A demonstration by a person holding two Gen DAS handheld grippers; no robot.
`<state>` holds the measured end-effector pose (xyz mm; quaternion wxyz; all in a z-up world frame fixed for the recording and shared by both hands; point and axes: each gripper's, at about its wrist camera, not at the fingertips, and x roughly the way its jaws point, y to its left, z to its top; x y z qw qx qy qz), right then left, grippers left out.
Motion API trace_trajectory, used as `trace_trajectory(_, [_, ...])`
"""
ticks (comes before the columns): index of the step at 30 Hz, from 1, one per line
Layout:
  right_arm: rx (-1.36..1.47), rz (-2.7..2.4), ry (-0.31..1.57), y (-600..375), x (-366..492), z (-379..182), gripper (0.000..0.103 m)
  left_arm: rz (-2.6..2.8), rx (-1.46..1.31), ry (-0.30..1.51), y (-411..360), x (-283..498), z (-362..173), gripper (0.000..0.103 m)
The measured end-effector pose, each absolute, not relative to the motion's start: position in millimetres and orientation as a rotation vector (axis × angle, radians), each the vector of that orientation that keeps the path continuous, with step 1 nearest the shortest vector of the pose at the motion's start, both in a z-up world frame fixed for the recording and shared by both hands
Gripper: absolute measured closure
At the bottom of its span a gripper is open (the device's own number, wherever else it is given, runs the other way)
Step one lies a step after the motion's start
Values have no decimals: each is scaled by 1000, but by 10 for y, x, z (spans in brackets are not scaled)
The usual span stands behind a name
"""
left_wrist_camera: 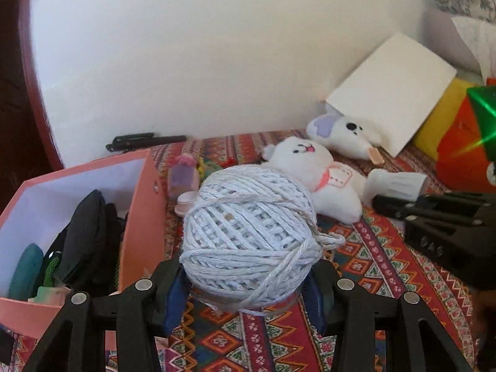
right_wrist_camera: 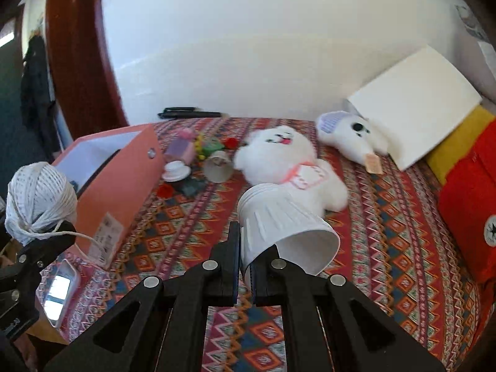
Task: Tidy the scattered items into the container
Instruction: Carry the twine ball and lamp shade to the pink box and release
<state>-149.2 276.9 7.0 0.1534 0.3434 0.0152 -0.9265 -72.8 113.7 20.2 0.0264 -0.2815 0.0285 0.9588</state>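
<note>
My left gripper (left_wrist_camera: 245,282) is shut on a white ball of string (left_wrist_camera: 251,241) and holds it above the patterned cloth, just right of the open pink box (left_wrist_camera: 139,217). The ball also shows in the right wrist view (right_wrist_camera: 38,192), with a loose strand hanging. My right gripper (right_wrist_camera: 245,257) is shut on the rim of a white ribbed cup (right_wrist_camera: 285,232), held on its side above the cloth. The cup (left_wrist_camera: 396,183) also shows in the left wrist view. The box (right_wrist_camera: 121,173) holds dark items (left_wrist_camera: 83,241).
Two white plush toys (right_wrist_camera: 285,161) (right_wrist_camera: 347,136) lie on the cloth. Small toys, a little cup (right_wrist_camera: 218,167) and a saucer (right_wrist_camera: 176,170) lie by the box. A phone (right_wrist_camera: 57,291) lies at the left edge. A white cushion (right_wrist_camera: 415,108) and red and yellow boxes (right_wrist_camera: 468,198) stand at right.
</note>
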Motion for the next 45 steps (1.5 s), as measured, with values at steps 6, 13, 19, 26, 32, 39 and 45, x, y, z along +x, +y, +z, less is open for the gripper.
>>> trace_trajectory(6, [943, -2615, 80, 2346, -1469, 137, 99, 3004, -868, 47, 822, -710, 237, 51])
trace_trajectory(13, [905, -2560, 128, 1815, -1382, 191, 98, 3055, -875, 16, 480, -683, 231, 51])
trace_trajectory(19, [857, -2509, 159, 1367, -1296, 249, 98, 3120, -874, -15, 120, -616, 261, 51])
trace_trajectory(26, [733, -2472, 197, 784, -1316, 474, 98, 3290, -847, -79, -585, -748, 506, 50])
trace_trajectory(32, [680, -2412, 209, 208, -1496, 553, 99, 3439, -920, -164, -1391, -1128, 575, 50])
trace_trajectory(39, [758, -2271, 231, -306, -1709, 426, 26, 3369, -1318, 4, -1604, -1528, 183, 10])
trace_trajectory(45, [702, -2313, 54, 14, -1773, 645, 23, 3420, -1183, -30, -1542, -1386, 377, 1])
